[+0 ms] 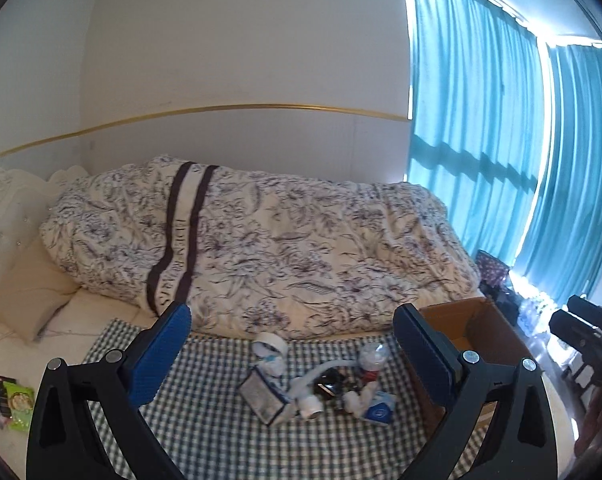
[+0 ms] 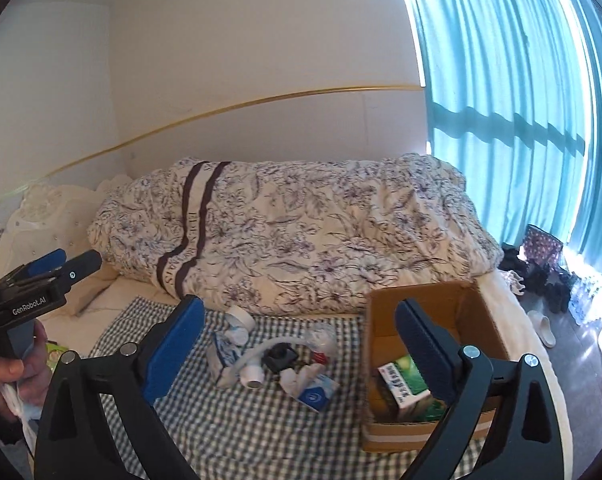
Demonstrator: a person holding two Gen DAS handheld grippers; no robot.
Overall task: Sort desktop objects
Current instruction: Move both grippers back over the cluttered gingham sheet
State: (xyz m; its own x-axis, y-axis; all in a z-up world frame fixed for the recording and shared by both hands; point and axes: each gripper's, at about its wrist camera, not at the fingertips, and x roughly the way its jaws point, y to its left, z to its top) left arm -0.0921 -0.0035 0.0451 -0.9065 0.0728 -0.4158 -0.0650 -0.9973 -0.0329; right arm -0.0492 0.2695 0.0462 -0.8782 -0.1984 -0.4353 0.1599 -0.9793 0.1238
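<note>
A small heap of objects lies on a blue-checked cloth [image 1: 205,432] on the bed: a white tape roll [image 1: 269,345], a patterned box [image 1: 261,397], a curved white tube [image 1: 315,374], a clear plastic bottle [image 1: 373,357], a black item [image 1: 328,387] and a blue-and-white pack [image 1: 379,410]. My left gripper [image 1: 293,314] hangs open above the near side of the heap, holding nothing. My right gripper [image 2: 300,304] is open too, between the heap and a cardboard box [image 2: 385,304]. A green carton [image 2: 401,380] lies inside that box.
A rolled floral duvet [image 1: 285,240] fills the bed behind the cloth, with a pillow [image 1: 25,292] to the left. Snack packets [image 1: 15,402] lie at the left. A hand [image 2: 9,376] holds the left gripper's handle. Slippers [image 2: 543,326] and dark bags [image 2: 541,248] are on the floor by the teal curtains [image 2: 521,100].
</note>
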